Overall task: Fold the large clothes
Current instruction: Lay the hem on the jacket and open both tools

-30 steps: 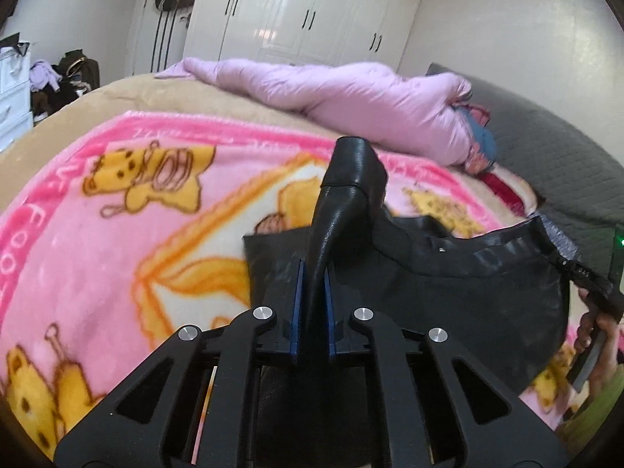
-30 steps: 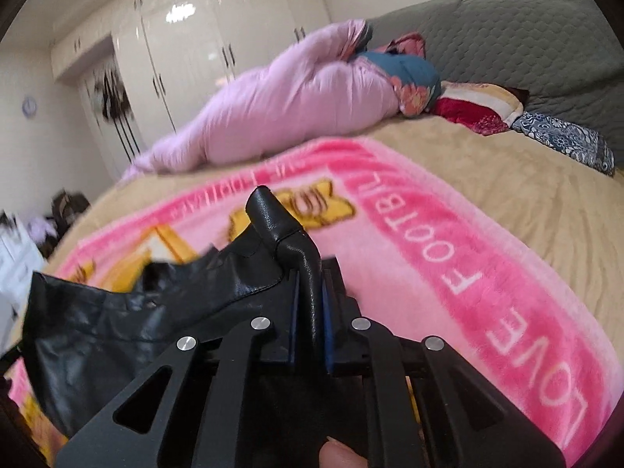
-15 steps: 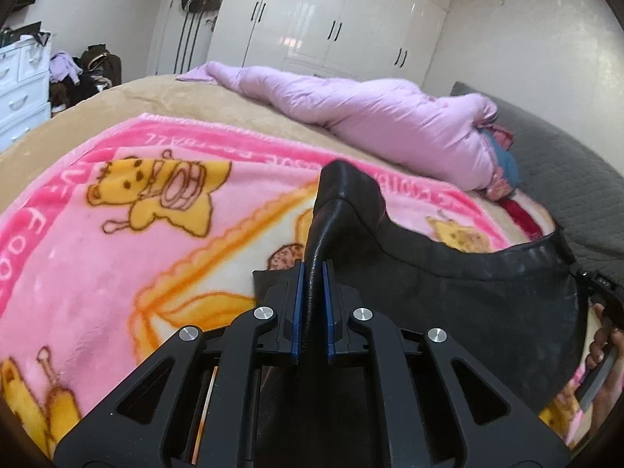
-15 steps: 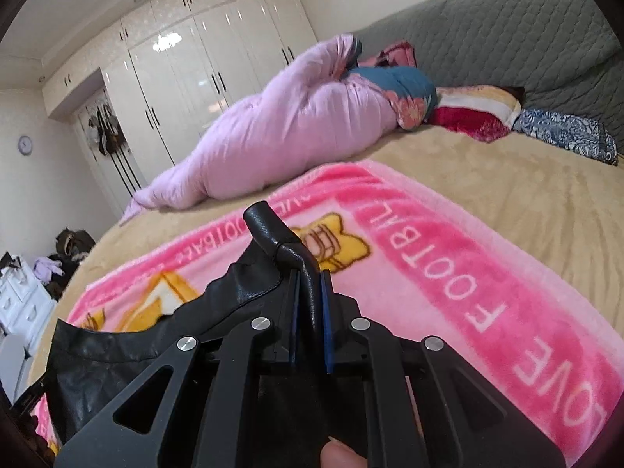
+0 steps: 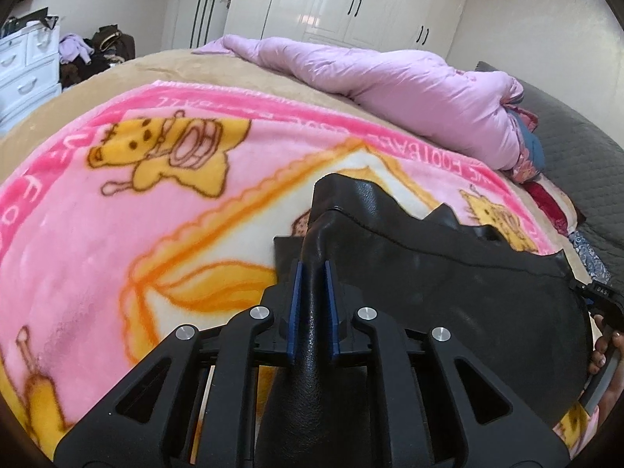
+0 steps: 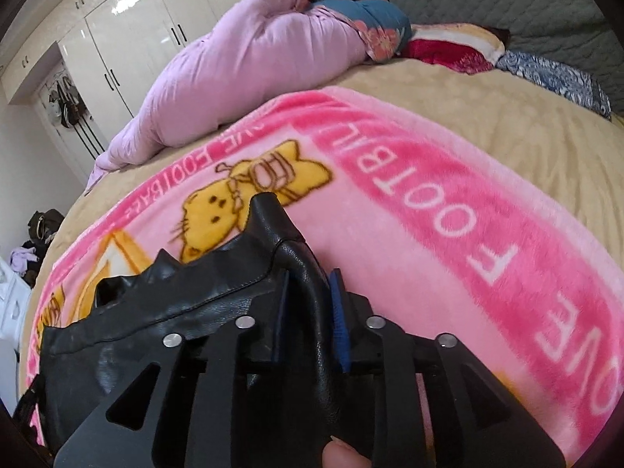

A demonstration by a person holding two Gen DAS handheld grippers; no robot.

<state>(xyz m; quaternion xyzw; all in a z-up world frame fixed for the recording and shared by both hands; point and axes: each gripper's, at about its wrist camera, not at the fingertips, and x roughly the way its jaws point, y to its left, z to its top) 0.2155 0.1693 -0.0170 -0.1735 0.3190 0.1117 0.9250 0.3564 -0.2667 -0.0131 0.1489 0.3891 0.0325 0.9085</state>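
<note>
Both grippers lower a black leather garment [image 5: 448, 292] onto the pink blanket [image 5: 117, 234]. The left gripper [image 5: 312, 284] pinches a fold; the right gripper [image 6: 308, 300] has just been opening, its fingers seemingly slack around theirs. Next, probably release and smooth flat.

A bed with a tan cover [image 6: 487, 124] carries a pink cartoon-print blanket [image 5: 117, 234] spread flat, a black leather garment [image 5: 468, 273] lying partly on that blanket, a rolled lilac quilt [image 5: 390, 89] along the far side, and patterned pillows [image 6: 452, 48] near the grey headboard [image 6: 507, 0].
</note>
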